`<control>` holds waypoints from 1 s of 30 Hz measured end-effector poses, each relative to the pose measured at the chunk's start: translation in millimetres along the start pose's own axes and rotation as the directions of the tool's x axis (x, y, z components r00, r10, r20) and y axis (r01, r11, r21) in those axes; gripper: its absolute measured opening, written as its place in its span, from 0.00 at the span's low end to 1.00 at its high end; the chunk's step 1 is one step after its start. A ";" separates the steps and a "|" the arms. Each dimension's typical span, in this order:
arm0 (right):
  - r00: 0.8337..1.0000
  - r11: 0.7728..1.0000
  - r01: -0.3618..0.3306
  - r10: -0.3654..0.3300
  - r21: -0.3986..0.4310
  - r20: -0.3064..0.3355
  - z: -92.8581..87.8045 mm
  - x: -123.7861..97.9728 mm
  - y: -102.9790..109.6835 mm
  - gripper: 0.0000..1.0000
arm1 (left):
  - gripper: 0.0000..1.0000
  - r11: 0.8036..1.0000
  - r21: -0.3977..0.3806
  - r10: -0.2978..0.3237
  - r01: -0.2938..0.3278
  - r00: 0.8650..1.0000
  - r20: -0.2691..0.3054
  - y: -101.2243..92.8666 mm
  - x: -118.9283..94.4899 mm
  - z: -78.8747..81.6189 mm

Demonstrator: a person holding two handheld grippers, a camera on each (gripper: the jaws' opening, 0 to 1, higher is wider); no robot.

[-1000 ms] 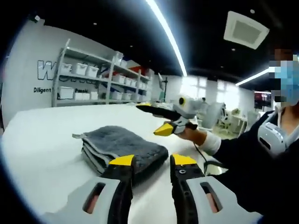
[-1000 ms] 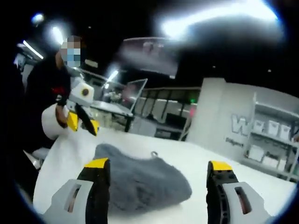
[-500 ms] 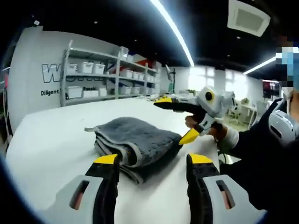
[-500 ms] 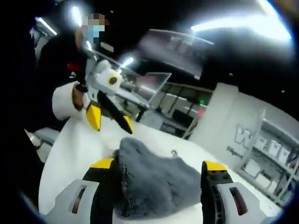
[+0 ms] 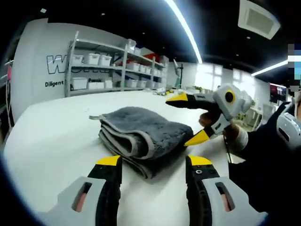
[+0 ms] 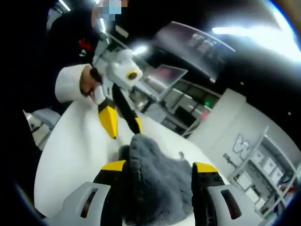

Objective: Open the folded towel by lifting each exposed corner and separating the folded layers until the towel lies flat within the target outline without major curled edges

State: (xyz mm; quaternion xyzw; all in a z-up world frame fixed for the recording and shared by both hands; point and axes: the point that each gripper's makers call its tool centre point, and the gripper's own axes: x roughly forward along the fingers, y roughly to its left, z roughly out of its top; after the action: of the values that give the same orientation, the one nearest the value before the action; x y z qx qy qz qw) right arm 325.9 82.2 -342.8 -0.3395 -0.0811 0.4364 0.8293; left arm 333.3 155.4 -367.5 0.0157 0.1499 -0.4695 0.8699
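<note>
Closer now, both grippers—left gripper (image 5: 153, 162), right gripper (image 6: 159, 167)—fingers parted, straddle the folded towel (image 5: 138, 136).

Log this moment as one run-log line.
stage: approach | towel: folded, on white table | left gripper: open, short of towel | right gripper: open, jaws straddling towel | unfolding: not begun

1. Left gripper view: bright, sharp; long white ceiling light strip (image 5: 184, 29) glares overhead.
2. White tabletop (image 5: 51, 136) evenly lit; soft shadow under the folded grey plush towel (image 5: 141, 134).
3. Fisheye bends the metal storage shelves (image 5: 110, 66) near the edge.
4. Right gripper view: dimmer, motion-blurred; ceiling lights (image 6: 263, 35) blown out, background soft, towel fuzzy.
</note>
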 end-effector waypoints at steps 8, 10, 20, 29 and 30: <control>0.999 0.993 -0.002 -0.004 -0.115 -0.052 -7.7 8.8 11.4 0.50 | 0.34 1.000 -0.002 0.019 -0.020 0.999 -0.036 1.1 9.7 -9.6; 0.998 0.991 0.007 -0.014 -0.131 -0.054 -6.1 8.8 13.8 0.47 | 0.34 1.000 0.001 0.026 -0.026 0.998 -0.049 2.0 11.2 -12.7; 0.992 0.974 0.032 -0.059 -0.225 -0.113 -17.2 15.2 9.4 0.35 | 0.27 0.996 0.035 0.081 -0.078 0.994 -0.079 6.0 15.0 -16.5; 0.994 0.971 0.042 -0.064 -0.233 -0.087 -12.6 13.8 12.1 0.07 | 0.18 0.992 0.060 0.119 -0.112 0.985 -0.125 8.2 20.0 -24.4; 0.994 0.972 0.040 -0.063 -0.232 -0.091 -12.8 13.4 12.3 0.06 | 0.15 0.993 0.061 0.107 -0.100 0.985 -0.135 5.5 20.5 -25.7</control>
State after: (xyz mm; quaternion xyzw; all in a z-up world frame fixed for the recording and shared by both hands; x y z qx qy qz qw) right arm 331.4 91.2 -362.5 -0.4519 -0.0994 0.3853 0.7984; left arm 342.0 146.1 -398.3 0.0793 0.1959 -0.4253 0.8800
